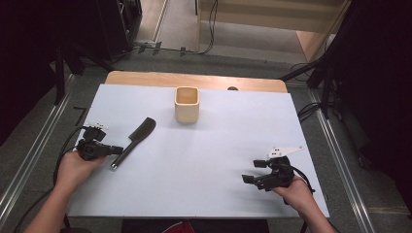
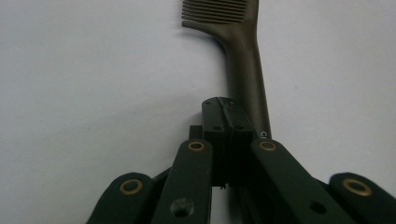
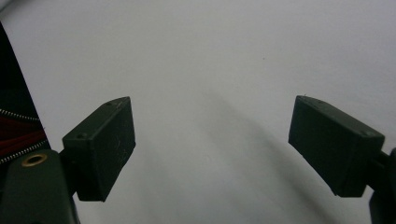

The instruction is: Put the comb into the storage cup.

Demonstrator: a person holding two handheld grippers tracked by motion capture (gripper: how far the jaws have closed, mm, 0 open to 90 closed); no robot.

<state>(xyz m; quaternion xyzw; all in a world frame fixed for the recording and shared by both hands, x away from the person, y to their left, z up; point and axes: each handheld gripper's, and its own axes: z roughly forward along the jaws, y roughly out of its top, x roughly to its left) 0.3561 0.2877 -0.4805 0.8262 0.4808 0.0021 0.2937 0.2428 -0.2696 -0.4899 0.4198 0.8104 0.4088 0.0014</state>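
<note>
The left gripper (image 1: 116, 150) rests low on the white table cover (image 1: 204, 165), held in the person's left hand (image 1: 77, 167), and its two black jaws are pressed flat together with nothing between them. Just past its closed tip lies a dark brown comb (image 1: 133, 141) with a long handle, flat on the cover; in the left gripper view the comb (image 2: 240, 51) runs straight ahead of the jaws and slightly to their right, handle end nearest and partly hidden behind the jaw tips, toothed head farthest away with the teeth pointing to the left of that view. Whether the jaw tips actually touch the handle cannot be told; they sit right at it. In the high view the comb's toothed head points up and away from the left gripper toward a square, open-topped wooden cup (image 1: 187, 104), which stands upright well beyond the comb, near the far edge of the cover. The right gripper (image 1: 252, 171) sits well apart from all of this, near the front right of the cover, held in the person's right hand (image 1: 294, 191); its jaws stand wide apart, and in the right gripper view the space between them holds just bare white surface (image 3: 210, 93).
</note>
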